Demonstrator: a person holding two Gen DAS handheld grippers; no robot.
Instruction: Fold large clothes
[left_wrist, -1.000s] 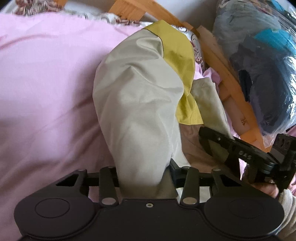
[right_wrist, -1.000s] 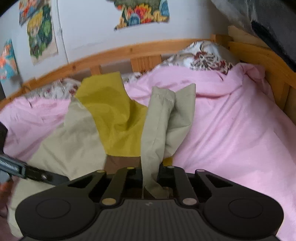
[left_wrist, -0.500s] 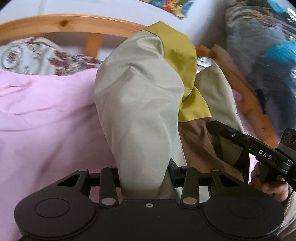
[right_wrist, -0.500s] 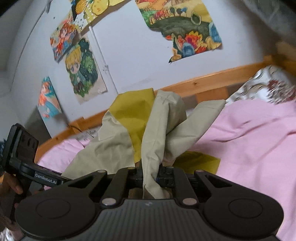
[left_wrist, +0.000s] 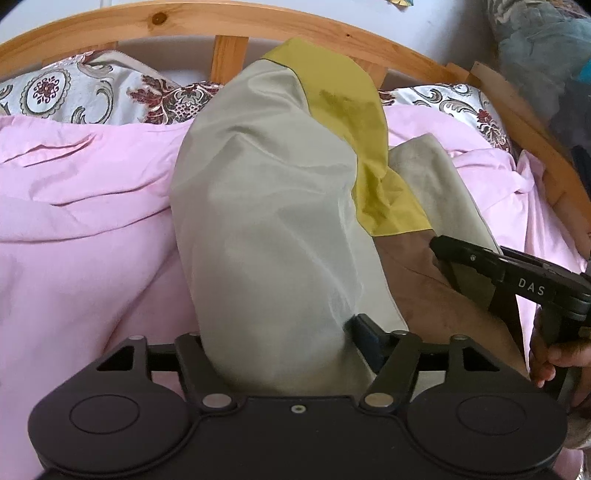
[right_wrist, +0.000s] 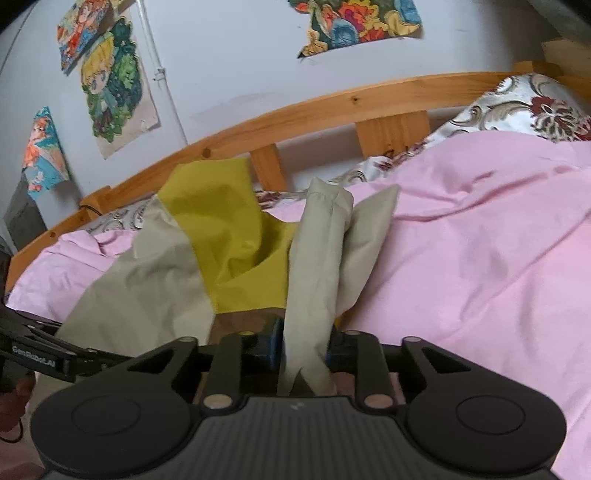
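Garment (left_wrist: 273, 229) lies bunched on the bed (left_wrist: 74, 221), folding barely begun; both grippers' fingers, left (left_wrist: 280, 343) and right (right_wrist: 303, 347), have just been opening, cloth between them.

A pink bedsheet (right_wrist: 480, 240) covers the bed, rumpled into soft folds. At its far edge lies a white pillow with dark red floral patterning (left_wrist: 92, 94), pressed against the curved wooden headboard (right_wrist: 332, 107) with its short upright slats. On the pale wall above the headboard hang colourful cartoon posters (right_wrist: 110, 85), one torn at its lower edge (right_wrist: 354, 22). To the right of the headboard sits a clear bag stuffed with dark clothing (left_wrist: 546, 48).
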